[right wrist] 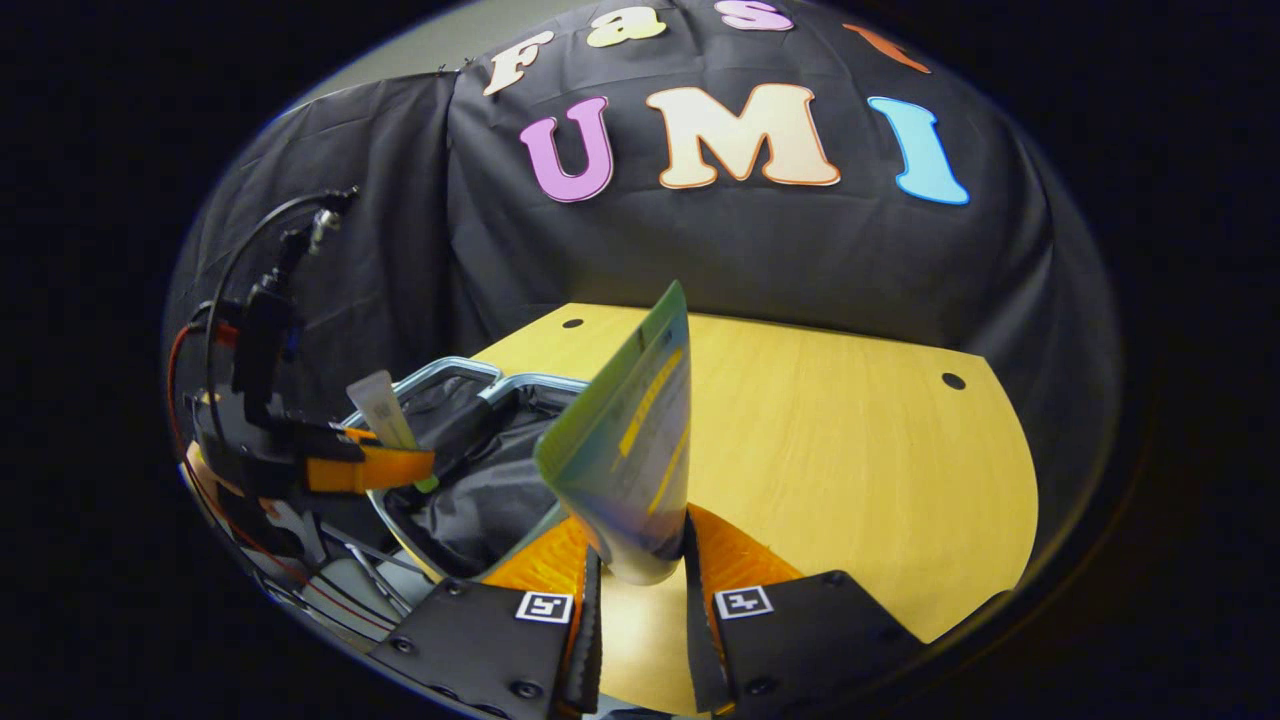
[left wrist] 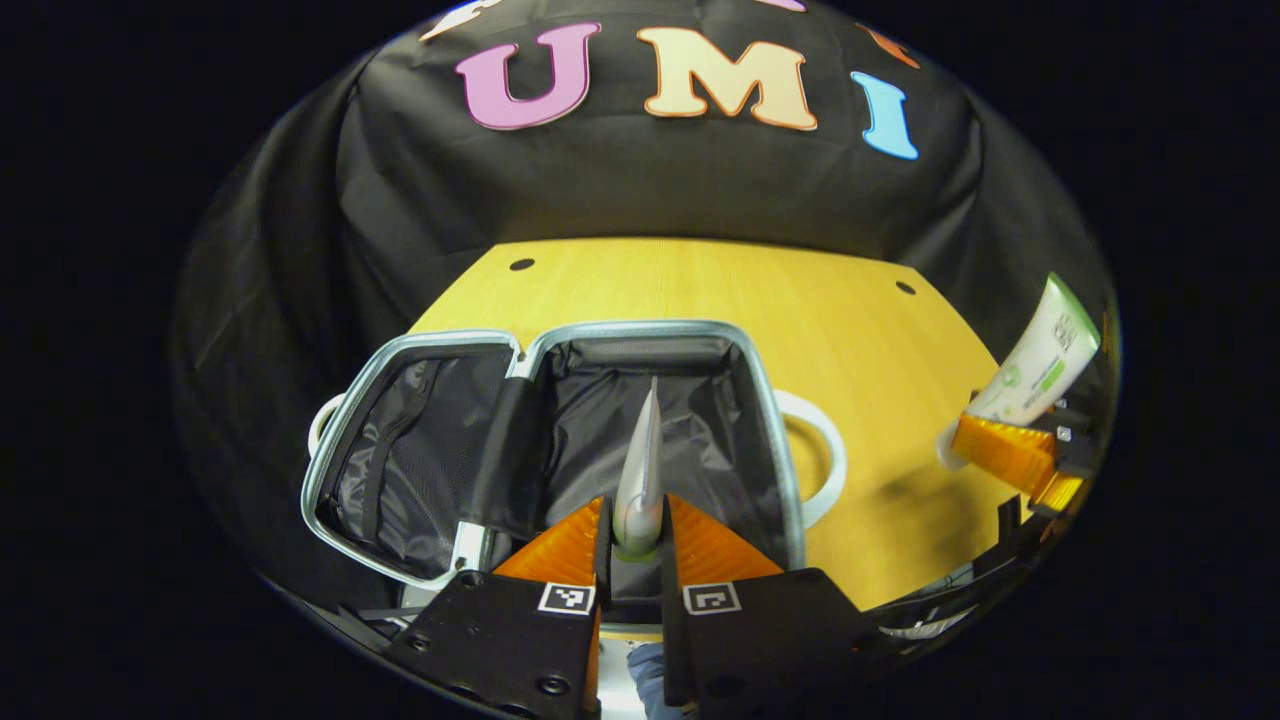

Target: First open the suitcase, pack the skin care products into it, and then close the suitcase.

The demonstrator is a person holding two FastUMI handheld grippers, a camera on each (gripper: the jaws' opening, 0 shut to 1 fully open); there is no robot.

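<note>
The suitcase point(left wrist: 640, 326) lies open on the wooden table, with both black-lined halves facing up inside a silver rim. My left gripper point(left wrist: 636, 512) hovers over the right half, shut on a slim silver-grey tube point(left wrist: 642, 460) seen edge-on with its tail pointing away. At the far right, above the table, my right gripper point(left wrist: 1010, 450) is shut on a white tube with green print point(left wrist: 1045, 355). In the right gripper view that green-and-white tube point(right wrist: 630, 450) stands tail-up between my right gripper point(right wrist: 640, 535) fingers, to the right of the suitcase point(right wrist: 440, 372). The left gripper point(right wrist: 400, 466) holds its pale tube point(right wrist: 380, 405) over the case.
The yellow wooden table point(left wrist: 830, 310) stretches bare behind and right of the suitcase, with small dark holes near its far corners. A white handle loop point(left wrist: 832, 455) sticks out of the suitcase's right side. Black cloth walls close the booth behind and at the left.
</note>
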